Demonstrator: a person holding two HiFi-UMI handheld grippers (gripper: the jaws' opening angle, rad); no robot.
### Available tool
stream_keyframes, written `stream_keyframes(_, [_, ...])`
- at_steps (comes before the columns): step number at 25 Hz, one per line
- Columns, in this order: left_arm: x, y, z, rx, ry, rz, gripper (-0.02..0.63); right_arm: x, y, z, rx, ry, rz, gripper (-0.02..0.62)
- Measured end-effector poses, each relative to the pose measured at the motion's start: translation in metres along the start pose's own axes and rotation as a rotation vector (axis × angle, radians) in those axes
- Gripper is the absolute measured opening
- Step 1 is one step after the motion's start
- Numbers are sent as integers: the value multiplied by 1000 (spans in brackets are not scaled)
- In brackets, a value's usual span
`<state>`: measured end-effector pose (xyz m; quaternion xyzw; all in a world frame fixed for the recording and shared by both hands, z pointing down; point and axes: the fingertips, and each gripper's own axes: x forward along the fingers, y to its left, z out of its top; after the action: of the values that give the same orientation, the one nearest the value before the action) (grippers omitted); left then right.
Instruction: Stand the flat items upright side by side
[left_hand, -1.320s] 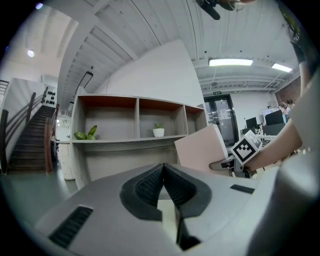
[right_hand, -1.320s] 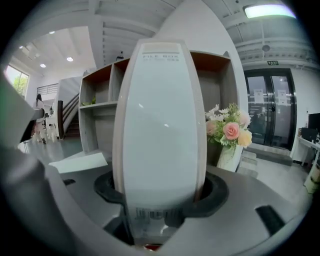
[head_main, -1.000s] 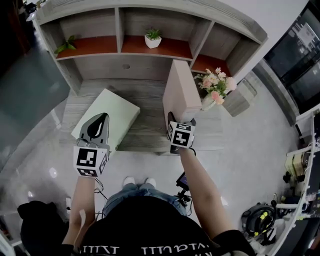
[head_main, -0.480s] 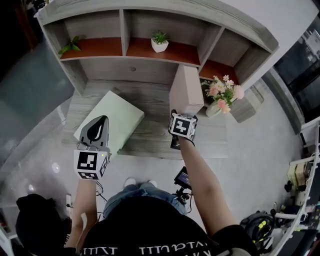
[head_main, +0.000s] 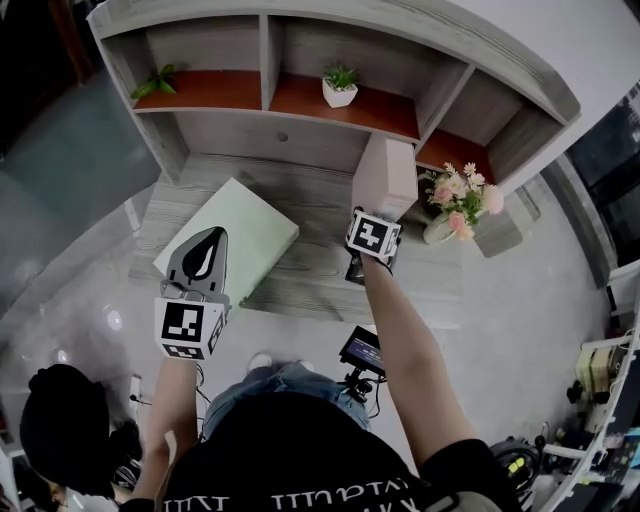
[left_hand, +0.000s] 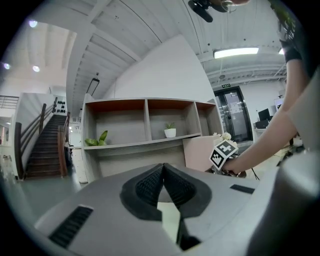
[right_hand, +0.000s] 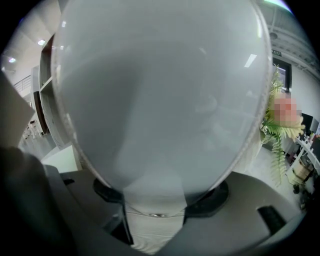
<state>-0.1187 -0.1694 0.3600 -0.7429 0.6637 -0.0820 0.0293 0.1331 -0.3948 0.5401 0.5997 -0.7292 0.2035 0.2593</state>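
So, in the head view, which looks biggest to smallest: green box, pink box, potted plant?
1. green box
2. pink box, though it stands upright and is seen from above, so this rank is unsure
3. potted plant, clearly smallest

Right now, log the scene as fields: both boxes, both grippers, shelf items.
pink box: upright on the desk, beside the flowers
green box: lying flat on the desk, left of the pink box
right gripper: shut on the pink box
left gripper: shut, empty, above the green box's near end
shelf: potted plant in the middle bay, leaves in the left bay
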Motion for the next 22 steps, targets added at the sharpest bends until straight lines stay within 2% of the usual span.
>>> stream_keyframes(5, [-2,0,-4,-7,10,10,11,-1,-1,0,9,-5,5,314])
stream_keyframes(7, [-4,-1,-7,-15,13,14,12,-5,0,2,5,0,27,367])
stream_keyframes(14, [-9,-11,-12,-36,19,16,12,-27,3,-10,44,20,153,423])
stream_keyframes(22, [-17,-3,-12,-71,25,78,12,-74,8,-19,73,7,278,423])
